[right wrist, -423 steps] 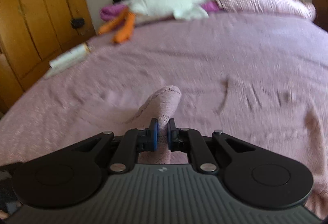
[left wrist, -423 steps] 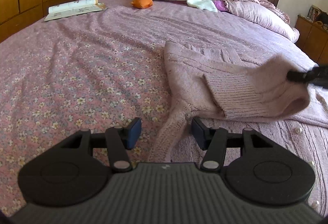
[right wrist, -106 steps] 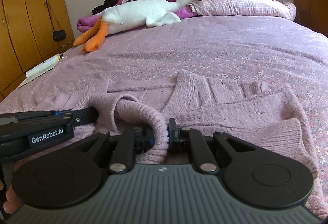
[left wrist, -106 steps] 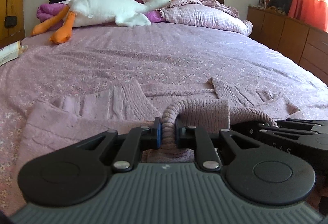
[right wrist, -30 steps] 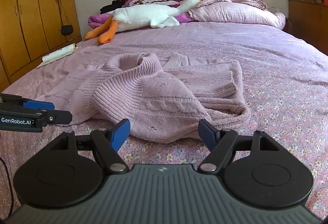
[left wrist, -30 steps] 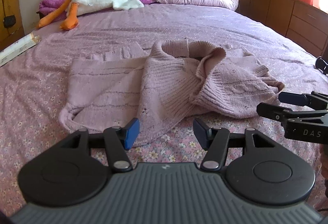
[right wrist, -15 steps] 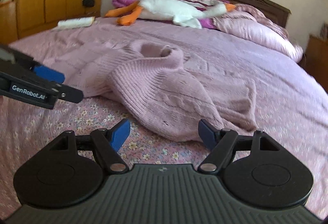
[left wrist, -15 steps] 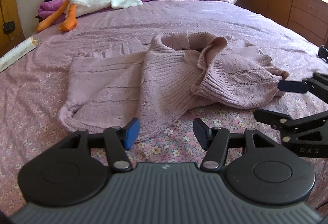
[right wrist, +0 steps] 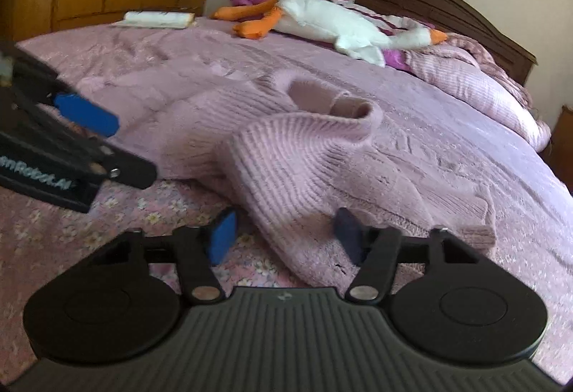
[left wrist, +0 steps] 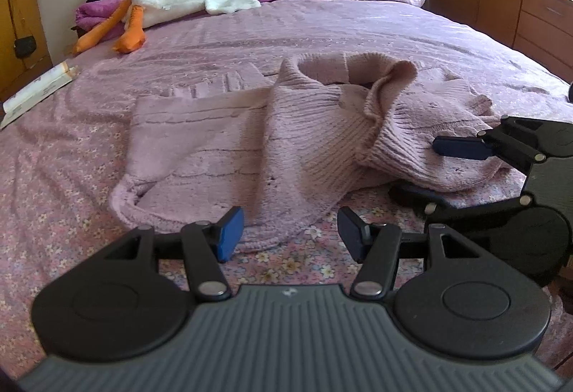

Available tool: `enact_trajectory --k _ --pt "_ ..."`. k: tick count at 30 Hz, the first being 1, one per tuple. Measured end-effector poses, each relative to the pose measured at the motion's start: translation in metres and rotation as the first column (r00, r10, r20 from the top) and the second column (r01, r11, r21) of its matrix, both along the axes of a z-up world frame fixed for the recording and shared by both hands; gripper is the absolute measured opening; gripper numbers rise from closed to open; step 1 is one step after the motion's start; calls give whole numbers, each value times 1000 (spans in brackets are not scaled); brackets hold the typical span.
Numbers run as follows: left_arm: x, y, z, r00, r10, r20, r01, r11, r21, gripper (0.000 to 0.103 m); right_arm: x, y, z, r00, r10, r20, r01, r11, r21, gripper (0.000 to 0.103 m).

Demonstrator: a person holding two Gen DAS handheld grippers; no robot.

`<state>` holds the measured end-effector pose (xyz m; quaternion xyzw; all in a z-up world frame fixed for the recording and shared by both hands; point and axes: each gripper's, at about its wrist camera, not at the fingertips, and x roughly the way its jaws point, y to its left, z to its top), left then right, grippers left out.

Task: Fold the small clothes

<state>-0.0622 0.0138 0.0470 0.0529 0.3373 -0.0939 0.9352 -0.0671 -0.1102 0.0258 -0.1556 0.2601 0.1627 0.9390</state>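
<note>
On the floral pink bed (left wrist: 64, 177) our left tongs (left wrist: 288, 236) gape empty; only the left view shows our right tongs (left wrist: 429, 170), closing but not clamped, straddling the rumpled pink knitted sweater (left wrist: 286, 127).

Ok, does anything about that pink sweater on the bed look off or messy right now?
Yes. The pink sweater lies rumpled on the bed, its ribbed hem bunched into a raised hump at the middle rather than flat.
</note>
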Motion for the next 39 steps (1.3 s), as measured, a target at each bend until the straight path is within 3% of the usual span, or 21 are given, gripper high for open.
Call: enact_trajectory --k 4,8,15,25,32,34,35,39 --pt "3 0 -2 1000 1 -2 -1 1000 10 60 9 -17 4 998 -49 -28 52 992 119 28" --pt "6 -5 -2 1000 -5 9 5 1000 11 60 15 -37 12 994 -106 -32 110 972 208 11" --pt "17 -17 -5 999 -28 21 28 1000 7 60 25 -63 18 983 -175 -52 182 936 302 9" --pt "14 -22 1 996 2 94 -3 1000 11 60 26 -69 16 981 -186 -58 194 933 302 9" --pt "10 -21 7 990 -23 139 27 999 -23 59 33 -70 10 973 -216 -82 231 924 306 9" --pt "11 -21 6 989 -25 143 28 999 -23 45 34 -72 7 970 -223 -91 241 917 317 9" --pt "12 -21 5 990 -24 141 28 999 -21 31 35 -74 6 969 -226 -97 245 913 325 9" --pt "15 -20 3 992 -30 122 35 998 -44 28 38 -79 3 966 -232 -111 257 901 349 9"
